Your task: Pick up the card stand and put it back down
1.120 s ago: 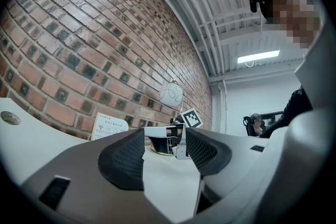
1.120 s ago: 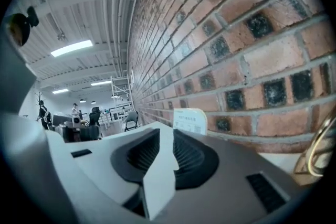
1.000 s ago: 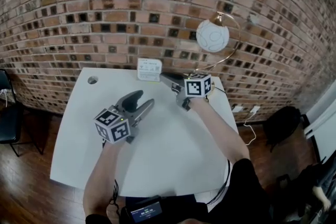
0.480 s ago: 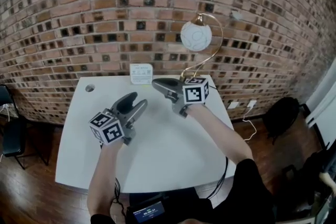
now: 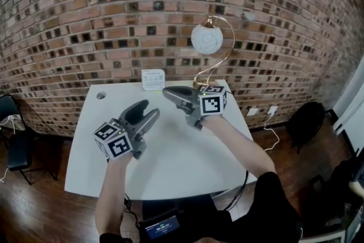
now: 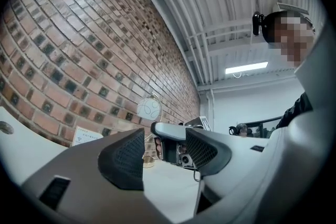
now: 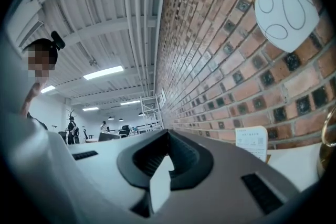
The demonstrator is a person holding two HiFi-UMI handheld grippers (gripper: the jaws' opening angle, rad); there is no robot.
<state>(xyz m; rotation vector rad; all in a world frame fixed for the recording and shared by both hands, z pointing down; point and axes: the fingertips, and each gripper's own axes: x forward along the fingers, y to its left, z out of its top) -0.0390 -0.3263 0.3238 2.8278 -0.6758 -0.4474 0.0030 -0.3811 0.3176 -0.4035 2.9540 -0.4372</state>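
The card stand point(image 5: 152, 79) is a small white card upright at the table's back edge, against the brick wall; it also shows in the left gripper view point(image 6: 86, 135) and the right gripper view point(image 7: 252, 142). My right gripper point(image 5: 166, 91) hovers just right of and in front of it, not touching. Its jaws are shut with nothing between them point(image 7: 167, 136). My left gripper point(image 5: 151, 108) is held above the table's middle left. Its jaws stand open and empty point(image 6: 165, 157), pointing toward the right gripper point(image 6: 176, 139).
A white table point(image 5: 182, 168) stands against a brick wall. A lamp with a white globe point(image 5: 206, 39) on a curved brass arm stands at the back right, its brass base near the right gripper. A round hole point(image 5: 101, 95) is at the table's back left corner. A chair point(image 5: 11, 139) stands left.
The right gripper's jaws have closed on nothing. The head view has shifted, so the table sits more to the left. Both grippers hover in about the same places.
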